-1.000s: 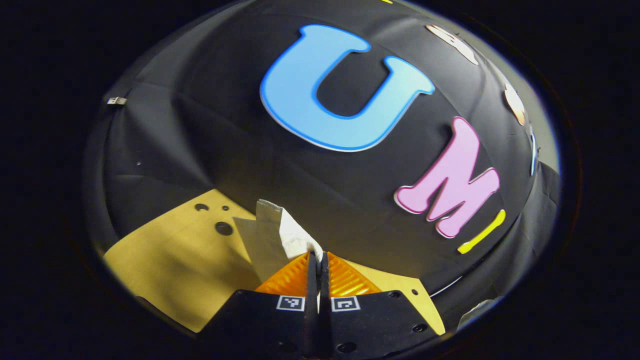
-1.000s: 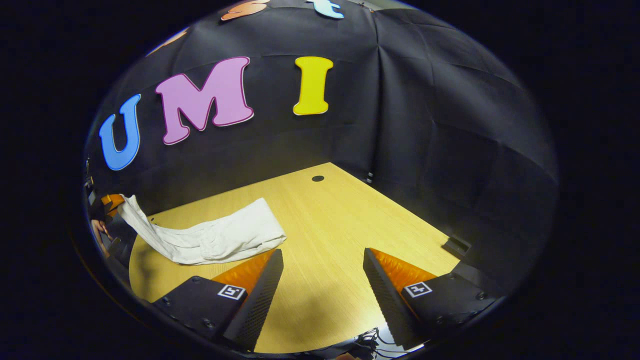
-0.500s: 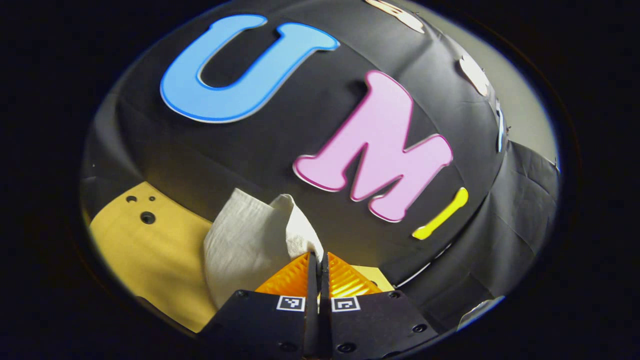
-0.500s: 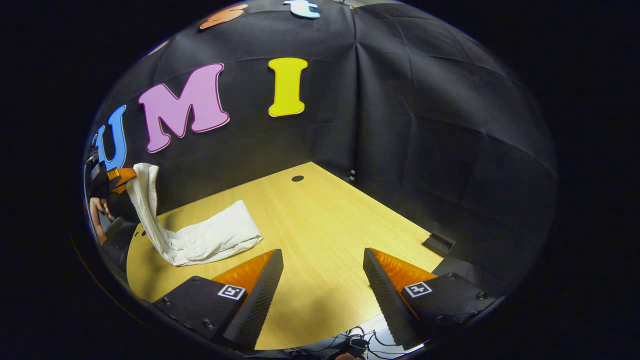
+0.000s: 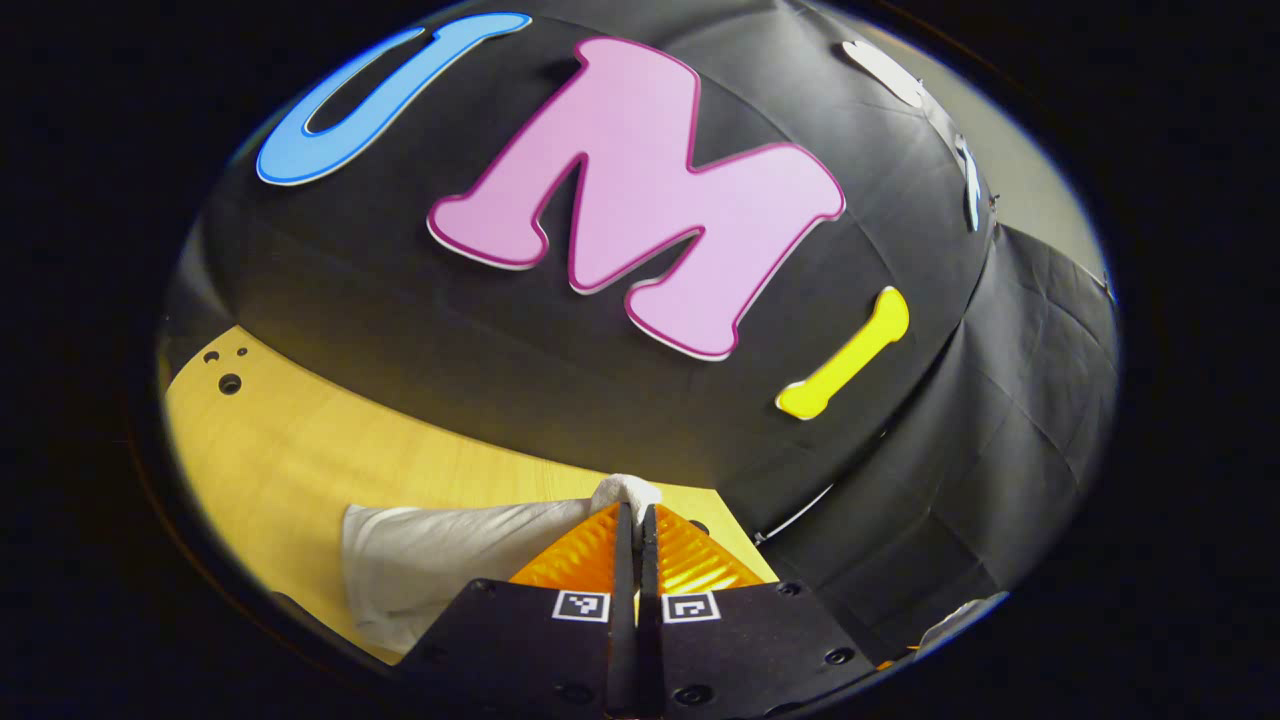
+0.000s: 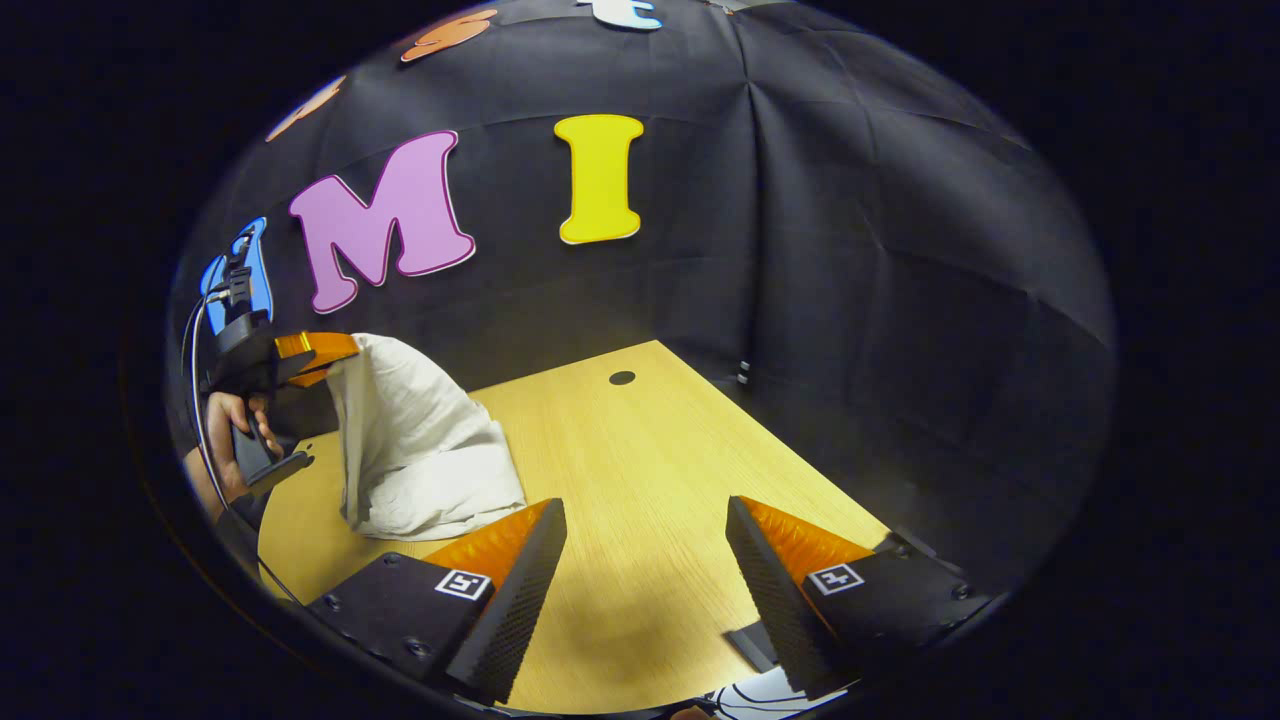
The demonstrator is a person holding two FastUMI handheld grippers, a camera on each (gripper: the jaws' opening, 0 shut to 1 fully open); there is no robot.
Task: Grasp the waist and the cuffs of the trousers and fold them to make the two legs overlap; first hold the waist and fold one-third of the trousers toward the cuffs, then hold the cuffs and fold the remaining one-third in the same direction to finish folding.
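In the left gripper view, the left claw (image 5: 634,512) was pressed tight together, its two fingers pinching a bunched edge of the white trousers (image 5: 440,560), and a knot of cloth poked out just past the fingertips. The fabric trailed off to the left of the claw, draped down toward the pale wooden worktop (image 5: 290,450), which had a few round holes near its far left corner. Over in the right gripper view, the right claw (image 6: 645,520) was spread wide with nothing between its fingers, poised low above the worktop (image 6: 640,470). Off to the left, the left claw (image 6: 320,352), gripped by a person's hand (image 6: 238,418), had one end of the trousers (image 6: 415,450) lifted up off the wood; the cloth hung in a tall drape, its lower part heaped on the worktop just beside the right claw's left finger.
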